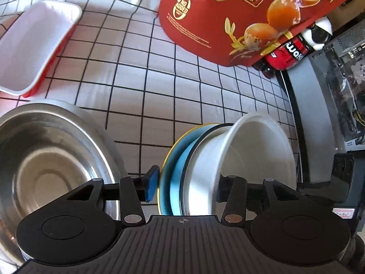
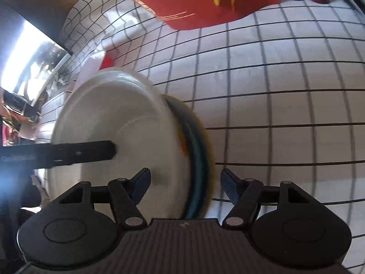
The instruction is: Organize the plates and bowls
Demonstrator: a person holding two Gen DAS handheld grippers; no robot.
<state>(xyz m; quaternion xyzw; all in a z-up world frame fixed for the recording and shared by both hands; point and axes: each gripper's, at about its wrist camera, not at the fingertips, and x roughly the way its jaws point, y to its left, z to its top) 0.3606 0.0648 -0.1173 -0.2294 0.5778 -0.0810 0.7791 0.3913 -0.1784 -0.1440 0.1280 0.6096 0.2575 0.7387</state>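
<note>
In the left wrist view my left gripper [image 1: 186, 186] is shut on a tilted stack: a white bowl [image 1: 255, 157] on a blue plate [image 1: 176, 171] with a yellow rim. Its blue left pad [image 1: 152, 183] presses the plate's underside; the right finger is inside the bowl. A large steel bowl [image 1: 52, 162] sits at the left. In the right wrist view my right gripper [image 2: 186, 186] straddles the same stack, the white bowl [image 2: 118, 134] and the blue plate [image 2: 198, 157], with its jaws spread and not clearly touching. The left gripper's finger [image 2: 68, 153] reaches in from the left.
A white tray with red sides [image 1: 34, 45] lies at the far left on the checked cloth [image 1: 148, 80]. A red snack bag [image 1: 239, 16] and a dark bottle with a red label [image 1: 294, 52] stand at the back. Computer hardware [image 1: 337, 86] lines the right edge.
</note>
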